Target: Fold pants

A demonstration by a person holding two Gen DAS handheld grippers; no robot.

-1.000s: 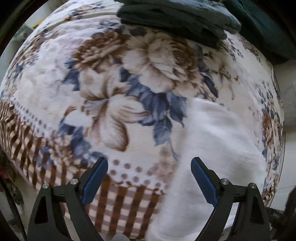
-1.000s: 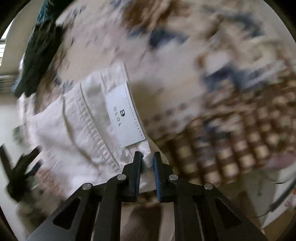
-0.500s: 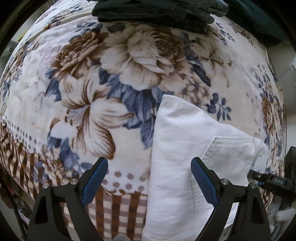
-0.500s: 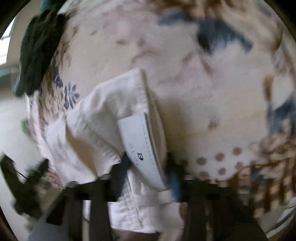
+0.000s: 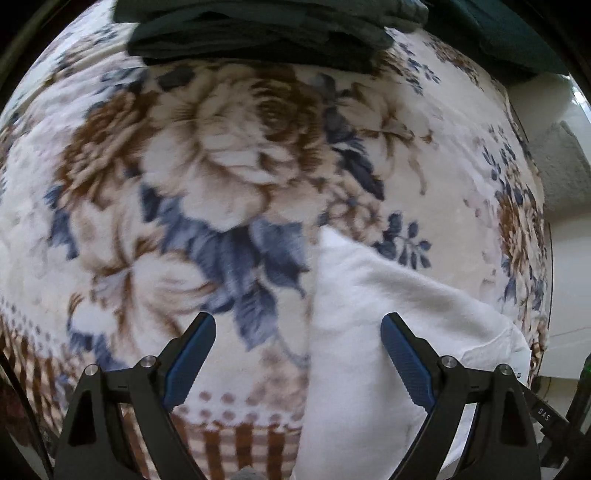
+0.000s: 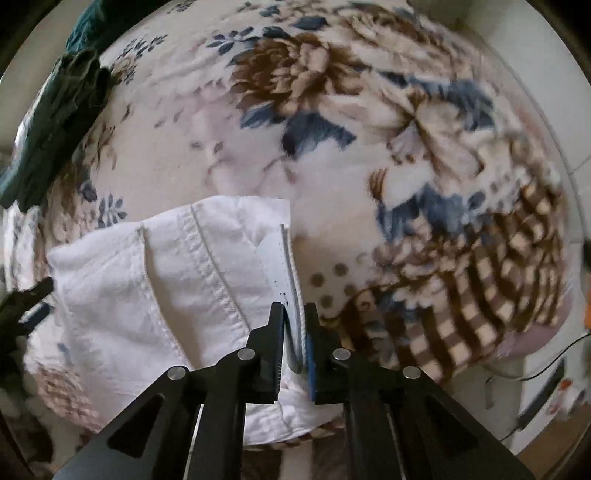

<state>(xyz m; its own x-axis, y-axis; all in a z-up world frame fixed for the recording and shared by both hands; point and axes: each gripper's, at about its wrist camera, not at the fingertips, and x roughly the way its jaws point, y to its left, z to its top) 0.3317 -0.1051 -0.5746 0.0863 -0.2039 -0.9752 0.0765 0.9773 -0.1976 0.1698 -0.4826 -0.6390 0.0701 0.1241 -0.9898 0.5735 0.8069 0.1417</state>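
Compared with one second ago, the white pants point(image 6: 155, 280) now lie more folded on the floral blanket point(image 6: 332, 110): the waistband part with the pale label point(image 6: 282, 273) is turned over, so the label shows only its edge between the fingers of the right gripper point(image 6: 294, 325), while before its printed face was open to the camera. In the left view the white pants point(image 5: 369, 332) cover more of the space in front of the left gripper point(image 5: 298, 334), and the dark folded clothes point(image 5: 258, 33) at the far edge appear nearer.
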